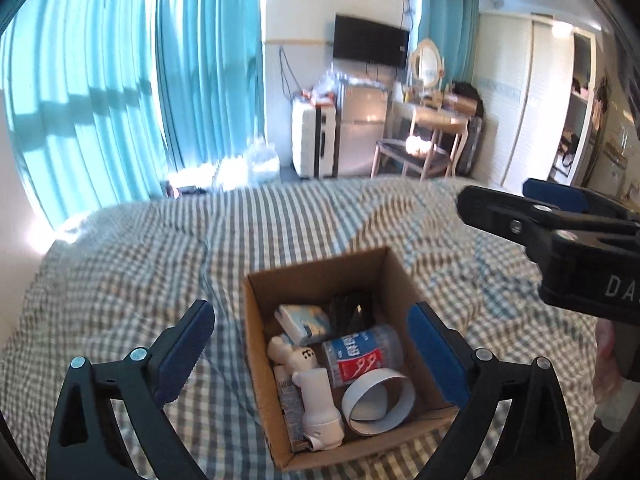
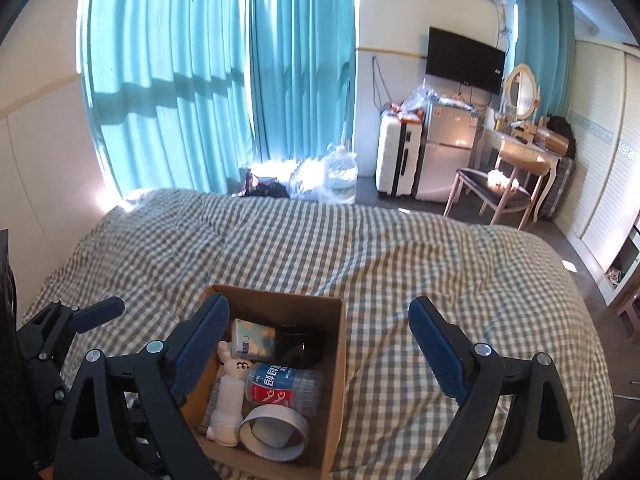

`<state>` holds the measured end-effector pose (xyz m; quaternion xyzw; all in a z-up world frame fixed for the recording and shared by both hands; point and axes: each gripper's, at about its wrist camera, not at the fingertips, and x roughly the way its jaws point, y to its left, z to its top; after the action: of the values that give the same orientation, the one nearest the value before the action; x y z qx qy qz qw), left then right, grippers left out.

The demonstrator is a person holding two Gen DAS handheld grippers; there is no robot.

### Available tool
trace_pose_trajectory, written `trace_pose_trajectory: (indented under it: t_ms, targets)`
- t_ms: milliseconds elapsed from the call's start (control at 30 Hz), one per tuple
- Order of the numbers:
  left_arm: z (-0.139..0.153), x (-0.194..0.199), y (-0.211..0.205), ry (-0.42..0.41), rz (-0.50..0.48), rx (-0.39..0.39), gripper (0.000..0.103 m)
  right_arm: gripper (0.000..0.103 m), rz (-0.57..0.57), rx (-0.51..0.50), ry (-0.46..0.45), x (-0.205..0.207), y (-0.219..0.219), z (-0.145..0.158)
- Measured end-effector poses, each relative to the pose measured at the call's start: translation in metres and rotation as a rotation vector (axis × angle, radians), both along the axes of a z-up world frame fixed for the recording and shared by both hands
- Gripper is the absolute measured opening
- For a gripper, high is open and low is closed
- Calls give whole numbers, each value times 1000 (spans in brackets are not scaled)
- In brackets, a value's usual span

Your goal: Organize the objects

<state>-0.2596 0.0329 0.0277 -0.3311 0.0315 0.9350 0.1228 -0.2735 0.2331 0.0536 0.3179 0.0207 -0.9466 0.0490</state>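
An open cardboard box (image 1: pixel 260 344) (image 2: pixel 338 368) sits on the checked bed. Inside lie a white tape roll (image 1: pixel 378 402) (image 2: pixel 274 432), a clear jar with a red and blue label (image 1: pixel 362 354) (image 2: pixel 284 388), a white rabbit-shaped bottle (image 1: pixel 316 396) (image 2: pixel 230 404), a blue and white packet (image 1: pixel 304 322) (image 2: pixel 254 338) and a dark item (image 1: pixel 352 310). My left gripper (image 1: pixel 310 354) is open and empty above the box. My right gripper (image 2: pixel 318 350) is open and empty above the box's right edge; it also shows in the left wrist view (image 1: pixel 552 220), to the right of the box.
The grey checked bedspread (image 1: pixel 140 264) (image 2: pixel 400 248) spreads around the box. Teal curtains (image 2: pixel 216 72) hang behind the bed. A white suitcase (image 2: pixel 398 160), a small fridge (image 2: pixel 448 152), a dressing table with chair (image 2: pixel 516 168) and a wall TV (image 2: pixel 464 60) stand beyond.
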Motion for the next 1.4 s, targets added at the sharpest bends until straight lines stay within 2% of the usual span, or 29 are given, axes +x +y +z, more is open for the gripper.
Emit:
trace_pose_trajectory:
  t_ms: [333,500,667,900,1167,1300,1400]
  targets:
    - [78,63,-1,153,25,9,102,97,-54,2,144,89,16,73]
    - [99,92,-6,193,39,15,102,100,-74,-5,190,129,28,89]
    - [109,126,-12,254,53,10,103,101,-73,-4,215,162,31,87]
    - [91,149,-20,235,78,39,103,101,-49,-40,232,191,25,68]
    - [46,153,-34,225,125,61,103,101,-32,-24,189,199,19,16]
    - [21,157,-39,266,177,52,103,101,-45,-2,254,204,16,-6]
    - [5,159,-38,291,178,29,103,101,-53,24,282,208,12,-24]
